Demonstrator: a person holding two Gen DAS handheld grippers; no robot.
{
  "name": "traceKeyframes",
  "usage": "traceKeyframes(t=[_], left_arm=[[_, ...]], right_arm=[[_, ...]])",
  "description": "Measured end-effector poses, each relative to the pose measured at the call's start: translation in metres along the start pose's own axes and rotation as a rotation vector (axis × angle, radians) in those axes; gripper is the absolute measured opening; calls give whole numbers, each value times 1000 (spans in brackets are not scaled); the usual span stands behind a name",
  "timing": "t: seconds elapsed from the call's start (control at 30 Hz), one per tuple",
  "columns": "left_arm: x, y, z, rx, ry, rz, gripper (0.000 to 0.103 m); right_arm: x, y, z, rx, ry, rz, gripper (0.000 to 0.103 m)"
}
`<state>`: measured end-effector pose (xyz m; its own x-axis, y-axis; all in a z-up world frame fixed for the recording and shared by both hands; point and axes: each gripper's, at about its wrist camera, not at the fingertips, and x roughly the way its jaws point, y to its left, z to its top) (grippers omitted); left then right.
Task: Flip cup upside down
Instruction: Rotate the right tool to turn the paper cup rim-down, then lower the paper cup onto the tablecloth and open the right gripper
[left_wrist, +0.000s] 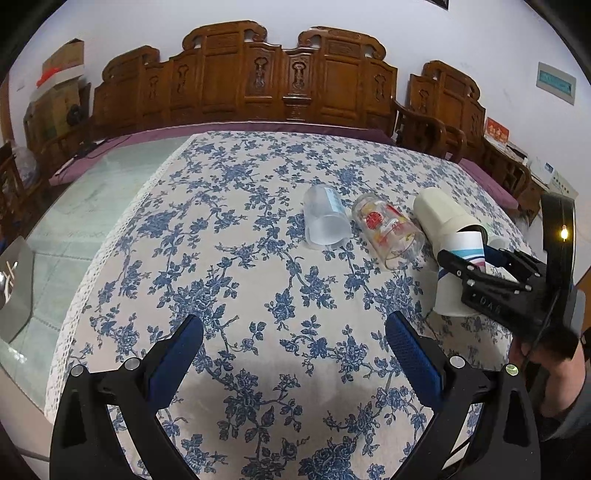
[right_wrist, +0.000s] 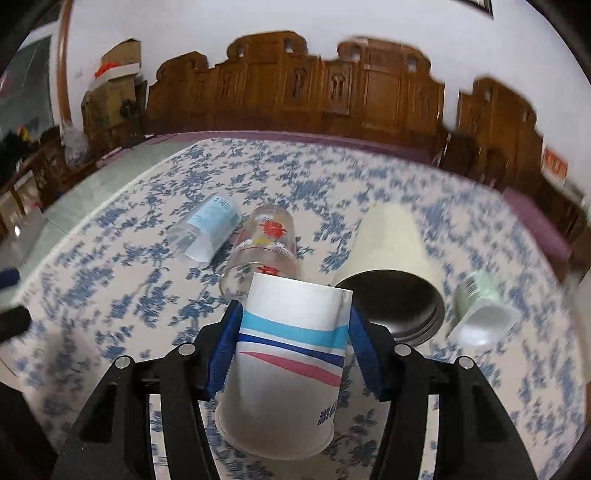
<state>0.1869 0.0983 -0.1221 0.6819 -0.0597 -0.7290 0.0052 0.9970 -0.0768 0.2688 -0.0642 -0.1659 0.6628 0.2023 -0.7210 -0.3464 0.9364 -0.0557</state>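
A white paper cup (right_wrist: 288, 365) with blue and pink stripes sits between the blue pads of my right gripper (right_wrist: 293, 325). It is upside down, base up and rim low over the floral tablecloth (right_wrist: 129, 258). In the left wrist view the same cup (left_wrist: 458, 273) is held by the right gripper (left_wrist: 465, 254) at the table's right side. My left gripper (left_wrist: 295, 332) is open and empty, low over the cloth (left_wrist: 258, 229), well left of the cup.
Lying on their sides behind the paper cup: a clear plastic cup (right_wrist: 207, 229), a printed glass (right_wrist: 264, 251), a cream steel-lined tumbler (right_wrist: 391, 266) and a small pale green cup (right_wrist: 480, 306). Carved wooden chairs (left_wrist: 258, 81) line the far side. A glass-topped table edge (left_wrist: 74, 229) lies left.
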Motion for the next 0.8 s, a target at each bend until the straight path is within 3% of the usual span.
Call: traceKeyframes(t=[0.4,0.8], left_arm=[[-1,-3,0,6,-3,-2,95],[-2,-9,-1,20,-7,-6,95]], right_arm=[[-26,18,-33,-63,-68,-61,60],[-44,12,-54,27,6,38,60]])
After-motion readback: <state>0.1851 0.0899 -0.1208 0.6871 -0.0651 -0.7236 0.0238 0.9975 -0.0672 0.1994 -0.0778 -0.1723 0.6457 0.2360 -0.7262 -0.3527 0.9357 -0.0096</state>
